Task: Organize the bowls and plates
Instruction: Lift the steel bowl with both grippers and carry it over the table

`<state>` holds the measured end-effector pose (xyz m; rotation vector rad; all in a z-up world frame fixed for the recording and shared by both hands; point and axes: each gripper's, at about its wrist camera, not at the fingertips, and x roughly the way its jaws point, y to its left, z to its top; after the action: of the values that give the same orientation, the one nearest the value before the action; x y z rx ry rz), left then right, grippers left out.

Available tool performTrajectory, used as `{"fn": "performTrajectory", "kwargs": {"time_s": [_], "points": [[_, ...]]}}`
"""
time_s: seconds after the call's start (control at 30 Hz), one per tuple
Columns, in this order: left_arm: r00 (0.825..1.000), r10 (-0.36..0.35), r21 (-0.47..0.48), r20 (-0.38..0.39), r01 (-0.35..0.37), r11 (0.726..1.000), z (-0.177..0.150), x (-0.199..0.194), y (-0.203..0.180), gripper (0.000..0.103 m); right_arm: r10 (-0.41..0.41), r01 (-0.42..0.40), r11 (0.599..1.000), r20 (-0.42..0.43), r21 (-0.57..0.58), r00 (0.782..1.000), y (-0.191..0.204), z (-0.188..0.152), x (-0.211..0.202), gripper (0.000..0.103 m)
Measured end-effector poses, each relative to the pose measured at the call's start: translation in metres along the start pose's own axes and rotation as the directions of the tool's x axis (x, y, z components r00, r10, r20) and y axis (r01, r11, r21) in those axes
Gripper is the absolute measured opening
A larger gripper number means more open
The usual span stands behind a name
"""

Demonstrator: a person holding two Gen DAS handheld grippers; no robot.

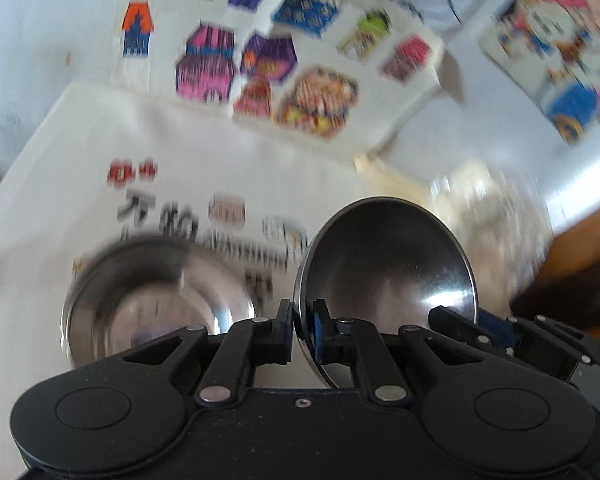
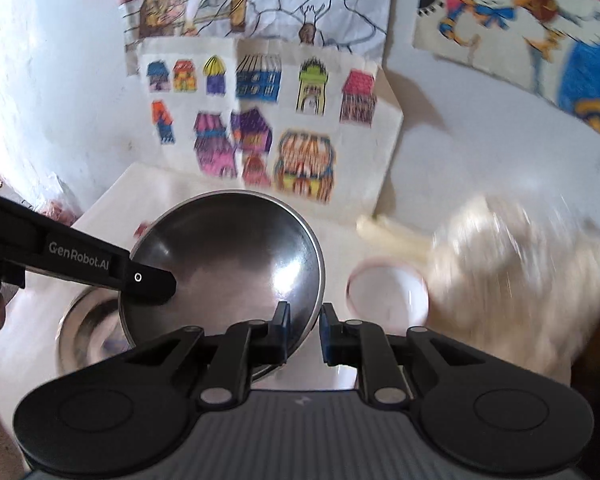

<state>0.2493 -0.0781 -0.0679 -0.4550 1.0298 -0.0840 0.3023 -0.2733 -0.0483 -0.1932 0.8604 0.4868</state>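
Note:
A steel bowl (image 1: 388, 264) hangs tilted above the white table, held at two sides of its rim. My left gripper (image 1: 302, 316) is shut on its left rim, and in the right wrist view its black finger (image 2: 148, 280) reaches in from the left. My right gripper (image 2: 305, 320) is shut on the right rim of this bowl (image 2: 228, 256), and its fingers (image 1: 452, 320) show behind the bowl in the left wrist view. A second steel bowl (image 1: 156, 300) rests on the table below and to the left (image 2: 88, 332). A white bowl with a pink rim (image 2: 384, 296) stands to the right.
The white table (image 1: 60, 200) bears printed lettering and stands against a white wall. Coloured drawings of houses (image 2: 260, 120) hang on that wall. A blurred cream-coloured mass (image 2: 512, 280) sits at the right beside the pink-rimmed bowl.

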Motion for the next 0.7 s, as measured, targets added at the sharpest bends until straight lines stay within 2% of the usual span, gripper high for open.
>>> {"fn": "performTrajectory", "kwargs": {"time_s": [0.13, 0.27, 0.4, 0.53, 0.7], "points": [[0.996, -0.029, 0.025, -0.084, 0.031, 0.999, -0.046, -0.012, 0.008, 0.010, -0.009, 0.010, 1.000, -0.047, 0.022, 0.999, 0.018, -0.042, -0.035, 0.017], [0.984, -0.045, 0.054, -0.171, 0.055, 0.997, -0.087, -0.017, 0.015, 0.011, -0.010, 0.016, 0.999, -0.104, 0.052, 0.994, 0.034, -0.082, -0.062, 0.017], [0.968, -0.047, 0.064, -0.246, 0.065, 0.996, -0.110, -0.013, 0.018, 0.011, 0.005, 0.013, 0.994, -0.164, 0.108, 0.986, 0.041, -0.116, -0.079, 0.017], [0.966, -0.037, 0.112, -0.257, 0.068, 0.991, -0.117, -0.012, 0.012, 0.011, 0.024, 0.010, 0.986, -0.201, 0.167, 0.979, 0.038, -0.134, -0.085, 0.017], [0.971, 0.002, 0.194, -0.239, 0.046, 0.980, -0.118, -0.010, -0.009, 0.011, 0.007, 0.032, 0.983, -0.207, 0.183, 0.978, 0.033, -0.144, -0.088, 0.017]]}}
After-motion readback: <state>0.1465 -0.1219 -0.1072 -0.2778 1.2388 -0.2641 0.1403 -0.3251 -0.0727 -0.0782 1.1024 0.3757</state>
